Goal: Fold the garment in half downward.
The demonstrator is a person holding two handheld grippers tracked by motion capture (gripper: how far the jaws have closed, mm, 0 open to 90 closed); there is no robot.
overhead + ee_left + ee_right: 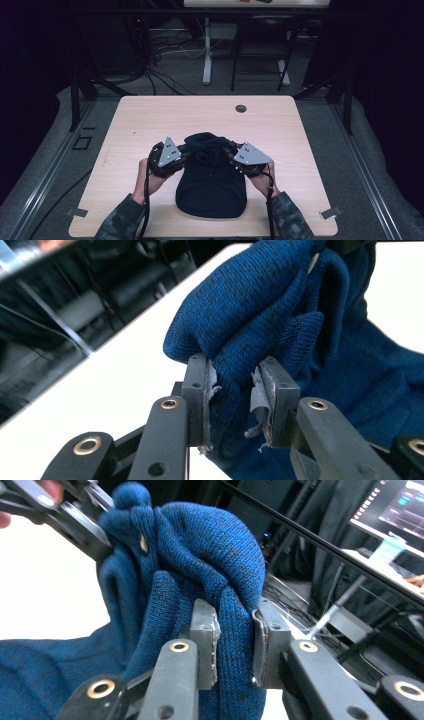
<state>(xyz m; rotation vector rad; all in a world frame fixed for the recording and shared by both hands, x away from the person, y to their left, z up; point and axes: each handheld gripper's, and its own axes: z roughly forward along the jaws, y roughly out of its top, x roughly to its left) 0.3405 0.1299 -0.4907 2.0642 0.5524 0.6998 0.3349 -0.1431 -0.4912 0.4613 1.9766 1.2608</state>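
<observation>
A dark blue knit hat (211,186) lies on the light wooden table (150,120), its far end bunched and lifted. My left gripper (181,152) pinches that raised fold from the left. In the left gripper view the blue knit (260,315) is clamped between the two jaws of the left gripper (232,390). My right gripper (234,155) holds the same bunched end from the right. The knit fabric (210,550) runs between the jaws of the right gripper (235,640) in the right gripper view, where the other gripper (65,515) grips it at upper left.
A round cable hole (241,108) sits near the table's far edge. Beyond the table stand desk legs (207,55) and loose cables (165,50) on the floor. A monitor (400,505) glows at the upper right of the right gripper view.
</observation>
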